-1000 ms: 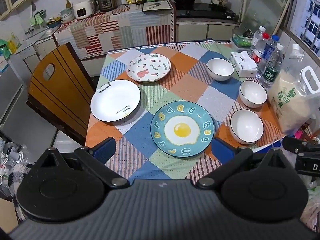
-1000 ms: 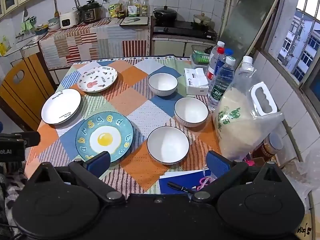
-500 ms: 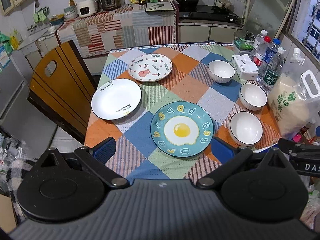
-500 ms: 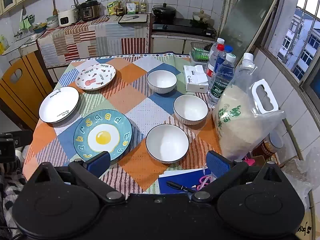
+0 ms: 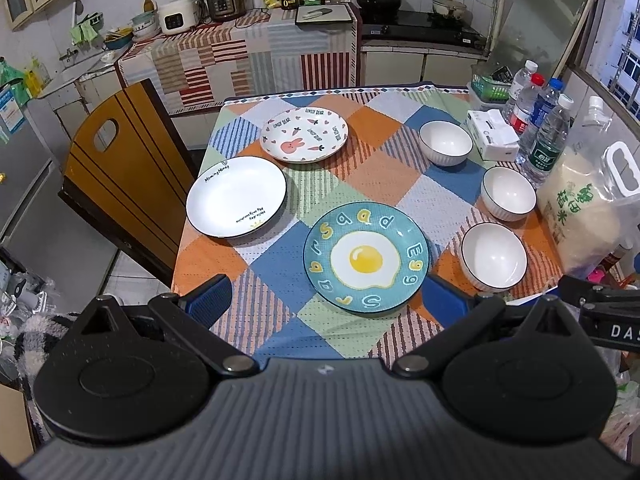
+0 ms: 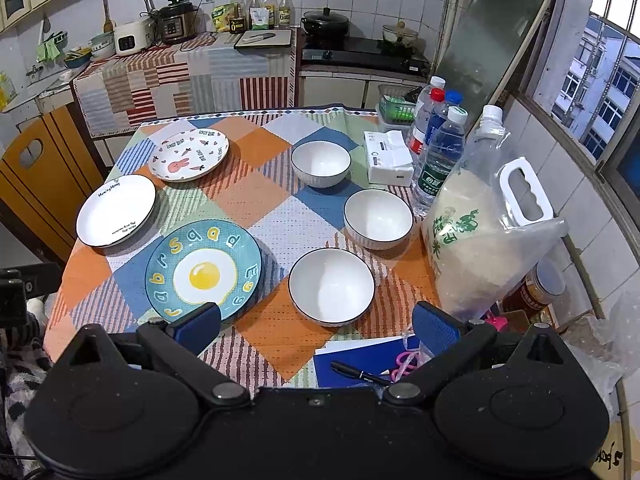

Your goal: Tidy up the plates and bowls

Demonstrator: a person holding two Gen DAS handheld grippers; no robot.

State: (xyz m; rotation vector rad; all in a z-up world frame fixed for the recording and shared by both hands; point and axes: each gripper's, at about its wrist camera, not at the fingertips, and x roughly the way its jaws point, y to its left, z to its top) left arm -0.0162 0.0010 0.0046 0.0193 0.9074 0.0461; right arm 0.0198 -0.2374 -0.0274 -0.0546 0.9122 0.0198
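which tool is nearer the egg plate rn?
Left. The left tool hangs open just short of the egg plate, centred on it. The right tool is open and lines up with the nearest bowl; the plate is off to its left.

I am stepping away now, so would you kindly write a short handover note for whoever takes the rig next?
Left gripper: open, empty, held above the table's near edge by the egg plate.
Right gripper: open, empty, above the nearest bowl.
Plates: egg plate, white plate and rabbit plate lie apart on the left side.
Bowls: nearest bowl, middle bowl and far bowl stand apart on the right.
Done: nothing stacked yet.
Left: gather the plates and the bowls.
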